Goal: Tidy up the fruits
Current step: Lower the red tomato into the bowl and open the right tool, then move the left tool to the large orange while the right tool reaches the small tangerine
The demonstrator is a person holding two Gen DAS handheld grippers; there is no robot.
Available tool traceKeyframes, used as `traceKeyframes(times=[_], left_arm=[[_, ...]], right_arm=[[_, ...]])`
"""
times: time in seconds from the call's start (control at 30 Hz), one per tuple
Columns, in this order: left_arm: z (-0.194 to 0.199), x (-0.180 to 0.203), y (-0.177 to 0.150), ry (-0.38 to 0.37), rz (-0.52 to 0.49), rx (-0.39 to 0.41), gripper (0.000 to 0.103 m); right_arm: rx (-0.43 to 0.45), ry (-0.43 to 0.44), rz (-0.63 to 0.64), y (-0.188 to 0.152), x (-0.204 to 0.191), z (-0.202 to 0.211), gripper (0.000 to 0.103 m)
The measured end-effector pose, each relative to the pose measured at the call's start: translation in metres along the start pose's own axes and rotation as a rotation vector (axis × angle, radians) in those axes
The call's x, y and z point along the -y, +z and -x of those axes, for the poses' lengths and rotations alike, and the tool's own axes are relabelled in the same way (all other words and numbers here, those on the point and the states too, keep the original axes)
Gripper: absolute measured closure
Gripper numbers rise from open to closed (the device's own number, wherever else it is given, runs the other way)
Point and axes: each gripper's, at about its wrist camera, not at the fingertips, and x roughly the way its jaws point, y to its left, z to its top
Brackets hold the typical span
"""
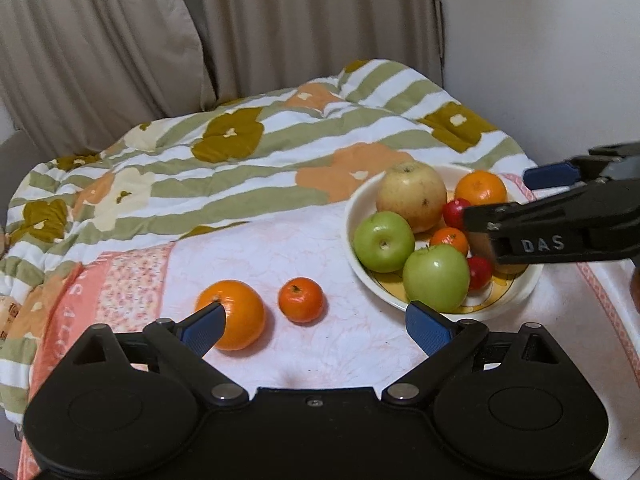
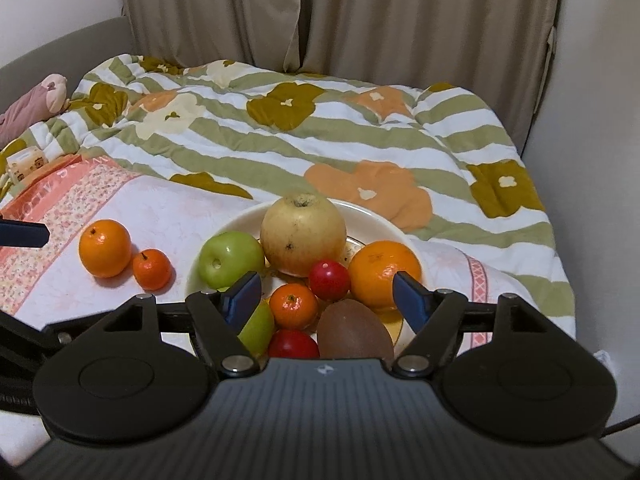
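A white plate [image 2: 380, 220] on the bed holds a yellow apple [image 2: 303, 234], two green apples [image 2: 232, 258], an orange [image 2: 384, 276], a mandarin [image 2: 294, 306], two small red fruits [image 2: 329, 280] and a brown kiwi [image 2: 354, 334]. My right gripper [image 2: 328, 298] hovers over the plate's near side, open, the kiwi lying free below its blue pads. On the pink sheet left of the plate lie a large orange [image 1: 234, 314] and a small mandarin [image 1: 301, 299]. My left gripper [image 1: 318, 326] is open just before them, its left pad in front of the orange.
A flowered, green-striped quilt [image 1: 240, 152] is bunched behind the fruit. Beige curtains [image 2: 360, 20] hang at the back and a white wall [image 1: 560, 60] stands close on the right. A plush toy [image 2: 36, 104] lies at the far left. The bed's edge runs right of the plate [image 1: 352, 216].
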Motion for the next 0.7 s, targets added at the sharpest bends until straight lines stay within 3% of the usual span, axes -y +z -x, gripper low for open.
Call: traceKeyframes(times=[0.1,0.23,0.47,0.7], left_arm=[[0.014,-0.005,0.000,-0.005,0.020,0.020,0.004],[0.033,-0.011,-0.002,0.001,0.023,0.051,0.004],[0.065,-0.030,-0.012,-0.020,0.036,0.101,0.003],[0.071,-0.058,-0.021,-0.022,0.009,0.113,0.003]], right_arm=[[0.006,-0.013,-0.012,0.002,-0.002,0.016,0.013],[0.029,-0.032,-0.036,0.003,-0.009,0.041,0.000],[0.049,-0.053,-0.072,0.009,-0.030,0.078,0.000],[0.048,-0.060,-0.111,0.010,-0.063,0.090,0.000]])
